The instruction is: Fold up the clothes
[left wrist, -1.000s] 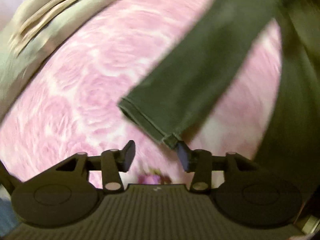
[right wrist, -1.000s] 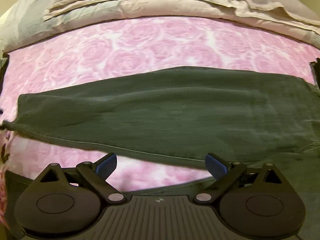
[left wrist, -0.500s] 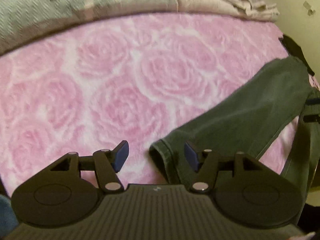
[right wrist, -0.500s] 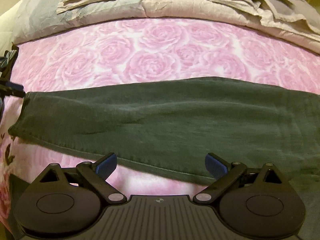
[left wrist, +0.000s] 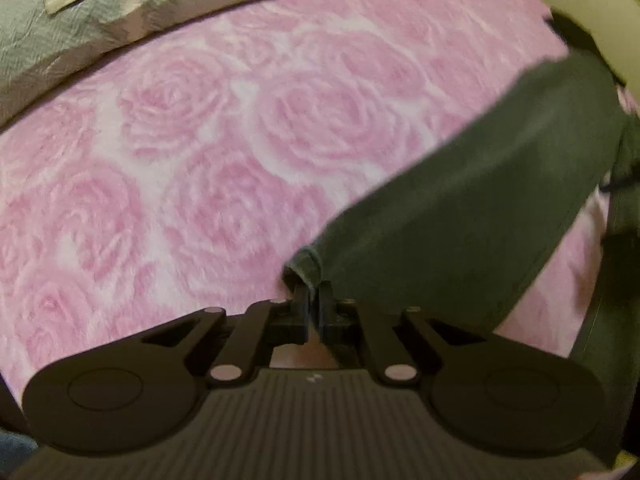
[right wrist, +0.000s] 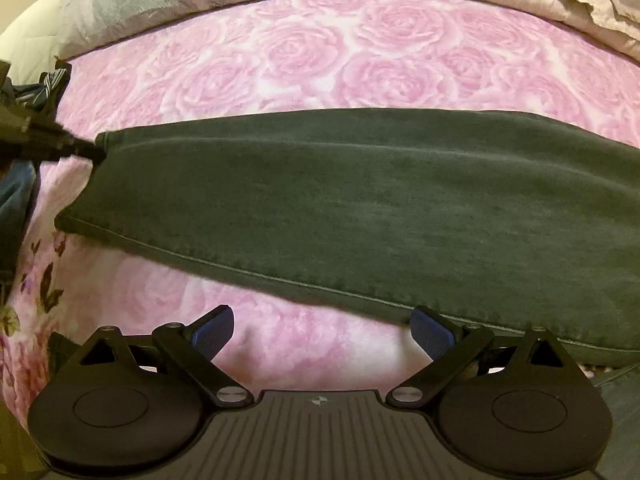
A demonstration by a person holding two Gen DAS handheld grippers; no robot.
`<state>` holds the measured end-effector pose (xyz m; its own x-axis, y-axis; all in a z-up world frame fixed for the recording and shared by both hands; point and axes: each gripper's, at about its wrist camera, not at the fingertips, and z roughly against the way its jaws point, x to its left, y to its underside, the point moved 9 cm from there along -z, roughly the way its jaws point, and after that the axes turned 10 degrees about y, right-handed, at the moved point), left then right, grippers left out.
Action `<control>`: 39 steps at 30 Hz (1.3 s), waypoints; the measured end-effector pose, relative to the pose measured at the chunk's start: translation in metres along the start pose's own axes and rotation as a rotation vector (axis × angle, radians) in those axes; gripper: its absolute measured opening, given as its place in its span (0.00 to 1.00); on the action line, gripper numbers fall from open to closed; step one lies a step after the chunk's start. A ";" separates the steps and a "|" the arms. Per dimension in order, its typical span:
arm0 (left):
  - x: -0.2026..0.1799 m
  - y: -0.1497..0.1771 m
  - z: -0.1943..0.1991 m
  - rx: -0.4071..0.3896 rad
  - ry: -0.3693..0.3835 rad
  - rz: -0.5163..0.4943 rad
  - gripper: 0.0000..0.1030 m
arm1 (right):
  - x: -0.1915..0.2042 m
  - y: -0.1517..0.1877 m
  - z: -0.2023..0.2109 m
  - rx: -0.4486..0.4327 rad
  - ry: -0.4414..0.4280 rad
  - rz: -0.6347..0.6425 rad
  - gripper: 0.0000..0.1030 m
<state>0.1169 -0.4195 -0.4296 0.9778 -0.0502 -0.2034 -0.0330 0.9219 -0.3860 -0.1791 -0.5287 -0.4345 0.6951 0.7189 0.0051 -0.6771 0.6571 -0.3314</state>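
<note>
Since the left tool (left wrist: pixel 314 306) has just been closing onto only the hem corner of the dark green cotton trouser leg (right wrist: pixel 360 208) lying across the pink rose-print fleece bed cover (left wrist: pixel 200 160), it could slip out (thin bite). Right tool (right wrist: pixel 322 330) gapes empty, pitched steeply down beside the seam.
</note>
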 end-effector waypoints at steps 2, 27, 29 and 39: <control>-0.012 0.008 0.015 -0.047 -0.068 -0.055 0.06 | -0.004 -0.001 -0.001 -0.013 0.012 -0.011 0.95; -0.215 -0.118 0.016 -0.093 0.028 -0.304 0.31 | -0.290 0.033 0.134 -0.195 0.244 -0.416 0.95; -0.261 -0.158 -0.007 -0.102 0.060 -0.335 0.35 | -0.348 0.044 0.143 -0.209 0.268 -0.458 0.95; -0.436 -0.337 -0.186 0.026 0.201 -0.420 0.46 | -0.601 0.043 0.087 -0.189 0.091 -0.496 0.95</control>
<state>-0.3370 -0.7798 -0.3781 0.8459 -0.4919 -0.2059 0.3646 0.8153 -0.4498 -0.6474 -0.9127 -0.3701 0.9443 0.3045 0.1249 -0.2128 0.8545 -0.4739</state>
